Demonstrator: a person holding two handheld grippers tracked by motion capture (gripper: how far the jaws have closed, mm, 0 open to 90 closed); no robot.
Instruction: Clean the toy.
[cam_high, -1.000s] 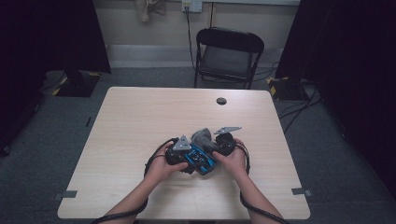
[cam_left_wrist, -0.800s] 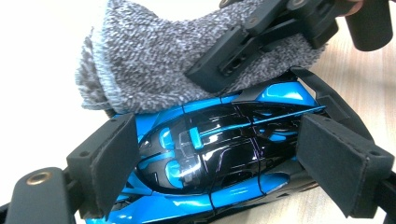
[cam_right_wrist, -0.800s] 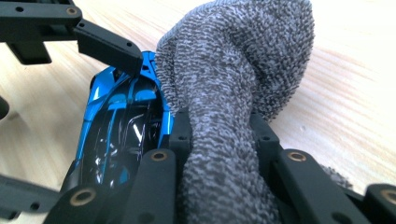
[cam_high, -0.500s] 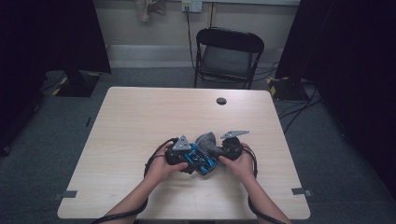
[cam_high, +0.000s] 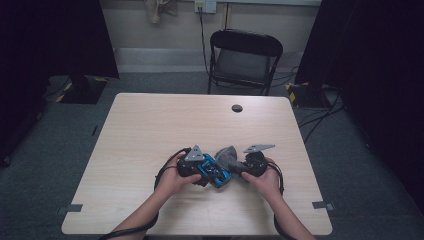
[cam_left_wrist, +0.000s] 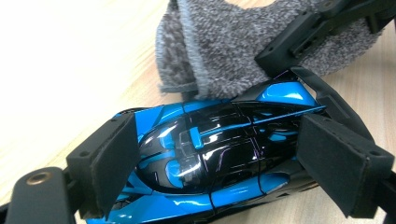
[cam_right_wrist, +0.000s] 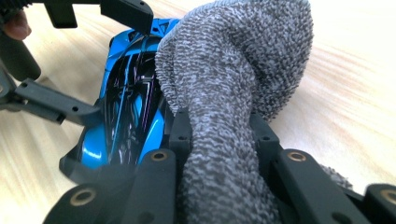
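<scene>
A person is sitting at a wooden table (cam_high: 150, 130), working a gripper in each hand near the front edge. The left gripper (cam_left_wrist: 219, 163) is clamping a shiny blue and black toy car (cam_left_wrist: 210, 158) by its sides, pads pressing on the body, and pinning it on the table. The right gripper (cam_right_wrist: 219, 135) is pinching a grey cloth (cam_right_wrist: 233, 93) in narrow jaws and pressing its bunched end against the car's top.

The step in hand looks like wiping the car clean. The next move probably calls for dragging the cloth along the bodywork while the left grip is staying firm.

The high view is showing both hands close together, plus an empty chair (cam_high: 245, 60) behind the table. The gripper views are showing the contact itself: cloth overlapping one end of the car.
</scene>
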